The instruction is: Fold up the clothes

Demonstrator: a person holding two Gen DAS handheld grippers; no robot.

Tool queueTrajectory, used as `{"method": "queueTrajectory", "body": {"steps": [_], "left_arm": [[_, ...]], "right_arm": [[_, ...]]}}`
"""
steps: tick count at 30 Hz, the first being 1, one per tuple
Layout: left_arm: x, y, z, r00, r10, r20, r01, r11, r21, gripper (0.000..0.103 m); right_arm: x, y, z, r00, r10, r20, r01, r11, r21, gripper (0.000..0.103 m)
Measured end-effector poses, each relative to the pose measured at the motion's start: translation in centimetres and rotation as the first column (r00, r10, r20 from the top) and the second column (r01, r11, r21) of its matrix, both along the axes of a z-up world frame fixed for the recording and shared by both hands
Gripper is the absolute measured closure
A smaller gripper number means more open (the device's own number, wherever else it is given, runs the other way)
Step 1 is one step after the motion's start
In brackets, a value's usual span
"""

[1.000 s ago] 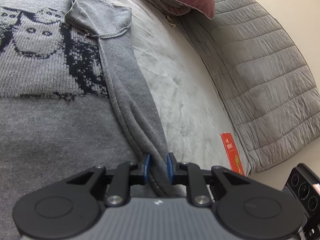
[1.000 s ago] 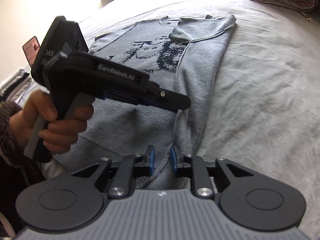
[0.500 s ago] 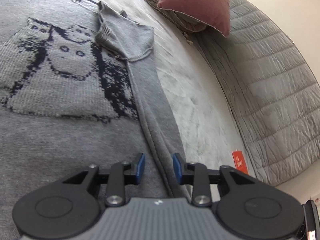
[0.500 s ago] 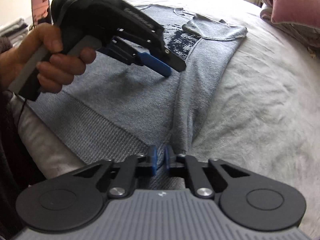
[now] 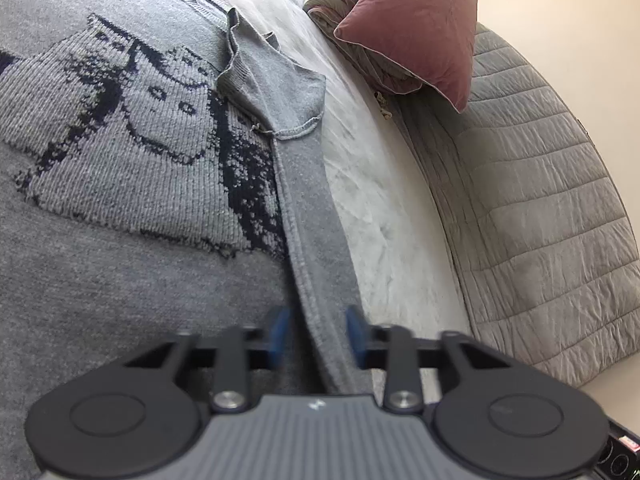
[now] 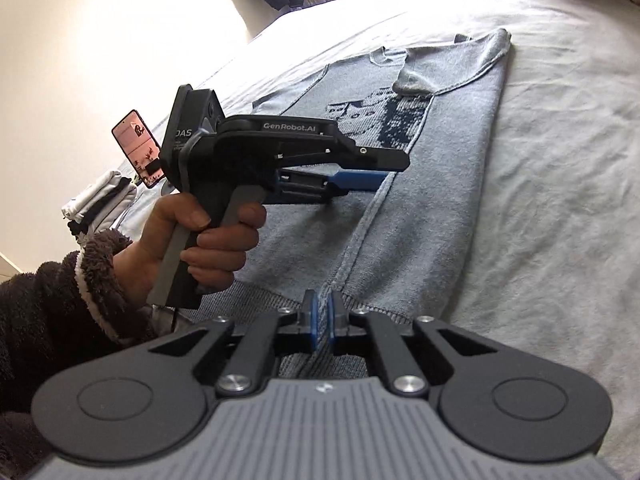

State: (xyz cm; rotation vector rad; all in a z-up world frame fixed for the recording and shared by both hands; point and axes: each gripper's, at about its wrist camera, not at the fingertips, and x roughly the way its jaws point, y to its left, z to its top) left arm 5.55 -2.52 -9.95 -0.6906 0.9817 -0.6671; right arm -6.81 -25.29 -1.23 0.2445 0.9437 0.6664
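Grey sweater (image 6: 436, 184) lies flat on the bed (image 6: 560, 168), cat pattern up, right side and short sleeve (image 5: 276, 92) folded inward over the front.

Left wrist view only: my left tool (image 5: 316, 334) spread wide, blue fingers (image 5: 278, 332) straddling the folded edge strip, nothing pinched. This view also shows the pink pillow (image 5: 412, 28) on bunched bedding, and the grey quilted cover (image 5: 540, 208) along the bed's far side.

Right wrist view only: my right tool (image 6: 321, 322) has its fingers almost pressed together on the folded edge at the ribbed hem (image 6: 256, 300), pinching the sweater. My left hand (image 6: 200, 244) shows here too, fist wrapped around the pistol handle, fluffy dark cuff at the wrist, the left tool (image 6: 360, 168) held roughly level above the sweater's middle, pointing toward the folded side. A phone (image 6: 138, 148) with a pink screen is mounted at that tool's rear. Folded white clothes (image 6: 100, 204) lie behind the hand, at the bed's edge.
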Motion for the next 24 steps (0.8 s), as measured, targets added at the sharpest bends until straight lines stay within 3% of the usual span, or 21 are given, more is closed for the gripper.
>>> {"method": "queueTrajectory", "body": {"steps": [2, 9, 13, 15, 16, 20, 24], "left_arm": [[-0.3, -0.4, 0.4, 0.999, -0.005, 0.036, 0.003, 0.998, 0.055, 0.099], [-1.5, -1.9, 1.5, 0.986, -0.044, 0.163, 0.003, 0.970, 0.244, 0.098], [-1.6, -1.5, 1.8, 0.981, -0.057, 0.187, 0.008, 0.967, 0.253, 0.089], [-1.7, -1.1, 2.0, 0.980, -0.053, 0.191, 0.006, 0.971, 0.238, 0.072], [-1.8, -0.9, 2.2, 0.980, -0.048, 0.196, 0.001, 0.973, 0.232, 0.070], [-1.7, 0.1, 2.9, 0.978, -0.025, 0.207, -0.023, 0.974, 0.226, 0.067], [-1.2, 1.2, 3.0, 0.980, 0.020, 0.196, -0.064, 0.974, 0.220, 0.065]], "right_arm": [[-0.1, 0.2, -0.1, 1.000, 0.008, -0.013, -0.008, 1.000, 0.004, 0.097], [0.3, 1.5, -1.0, 0.998, 0.036, -0.051, -0.038, 0.999, -0.025, 0.094], [0.4, 3.2, -2.2, 0.992, 0.087, -0.092, -0.093, 0.993, -0.067, 0.086], [0.1, 3.9, -2.2, 0.990, 0.116, -0.082, -0.124, 0.988, -0.094, 0.086], [-0.1, 4.1, -2.0, 0.989, 0.129, -0.070, -0.136, 0.985, -0.107, 0.086], [-0.2, 3.0, -0.7, 0.993, 0.109, -0.047, -0.111, 0.993, -0.042, 0.086], [0.7, 2.9, -1.3, 0.997, 0.056, -0.058, -0.062, 0.994, -0.095, 0.086]]}}
